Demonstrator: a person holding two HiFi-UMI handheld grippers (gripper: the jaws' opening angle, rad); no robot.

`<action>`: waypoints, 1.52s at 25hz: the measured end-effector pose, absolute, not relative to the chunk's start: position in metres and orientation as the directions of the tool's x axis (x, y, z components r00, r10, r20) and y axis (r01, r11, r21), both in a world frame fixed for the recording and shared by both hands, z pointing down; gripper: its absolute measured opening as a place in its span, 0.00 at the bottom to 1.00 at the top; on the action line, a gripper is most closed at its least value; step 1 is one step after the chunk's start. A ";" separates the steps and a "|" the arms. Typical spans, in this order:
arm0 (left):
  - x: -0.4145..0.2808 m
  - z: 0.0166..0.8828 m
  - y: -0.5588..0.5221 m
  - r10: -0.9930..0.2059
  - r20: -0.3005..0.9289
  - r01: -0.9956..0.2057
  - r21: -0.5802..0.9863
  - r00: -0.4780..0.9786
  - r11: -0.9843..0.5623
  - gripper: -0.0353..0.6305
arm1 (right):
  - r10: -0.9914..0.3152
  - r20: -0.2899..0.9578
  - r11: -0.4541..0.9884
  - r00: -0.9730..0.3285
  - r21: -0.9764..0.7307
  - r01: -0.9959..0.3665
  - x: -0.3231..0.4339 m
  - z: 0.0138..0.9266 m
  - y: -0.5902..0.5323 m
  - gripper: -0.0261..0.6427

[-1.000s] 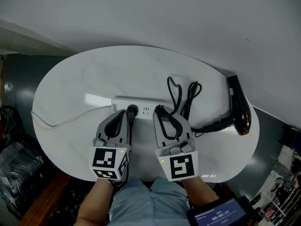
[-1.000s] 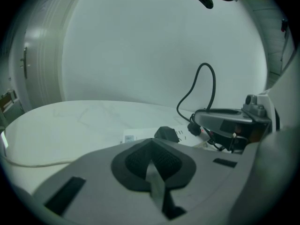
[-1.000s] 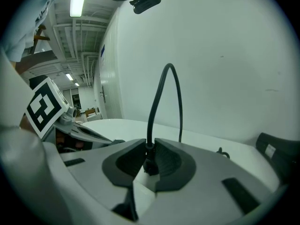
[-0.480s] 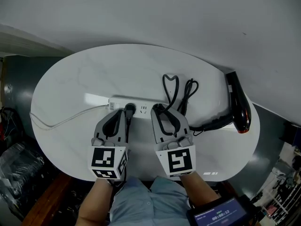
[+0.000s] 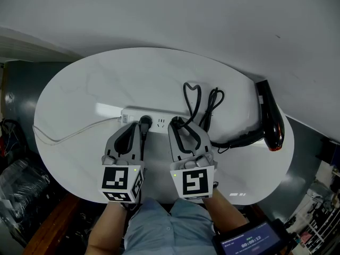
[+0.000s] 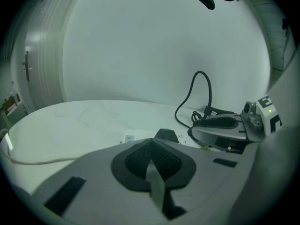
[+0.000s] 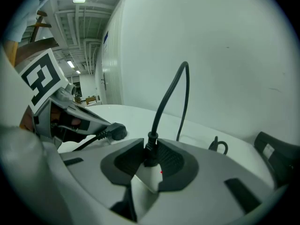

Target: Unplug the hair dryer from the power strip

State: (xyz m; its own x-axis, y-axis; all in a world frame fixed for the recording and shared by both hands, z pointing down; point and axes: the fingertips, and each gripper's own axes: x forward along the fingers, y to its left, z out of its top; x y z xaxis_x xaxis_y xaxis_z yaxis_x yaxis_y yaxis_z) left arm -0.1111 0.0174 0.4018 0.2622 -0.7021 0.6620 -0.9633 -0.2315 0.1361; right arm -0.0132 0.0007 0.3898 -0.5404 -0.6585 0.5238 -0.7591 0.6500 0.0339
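Note:
The black hair dryer (image 5: 270,122) lies at the table's right edge. Its cord (image 5: 193,96) loops across the table to a black plug (image 7: 150,150). That plug is out of the white power strip (image 5: 159,115) and stands between the fingertips of my right gripper (image 5: 178,124), just in front of the strip. The right jaws are opening, and a sliver of table shows beside the plug. My left gripper (image 5: 139,126) has its tips together at the strip's near edge. Nothing is visible between them.
A second black plug (image 5: 146,122) sits in the strip just past the left gripper, and its cable runs back along that gripper. The strip's white cord (image 5: 64,138) trails off the table's left side. A wall (image 5: 170,15) stands close behind the oval table (image 5: 79,89).
The right gripper has rolled a little and sunk slightly with the plug, and its jaws stand wider. The cord loop shifted left. The left gripper has stayed put.

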 end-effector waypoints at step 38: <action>-0.103 0.399 0.008 -0.697 0.680 -0.956 0.017 0.225 -0.292 0.04 | -0.663 0.548 0.652 -0.509 0.089 -0.753 -0.007 0.382 0.002 0.18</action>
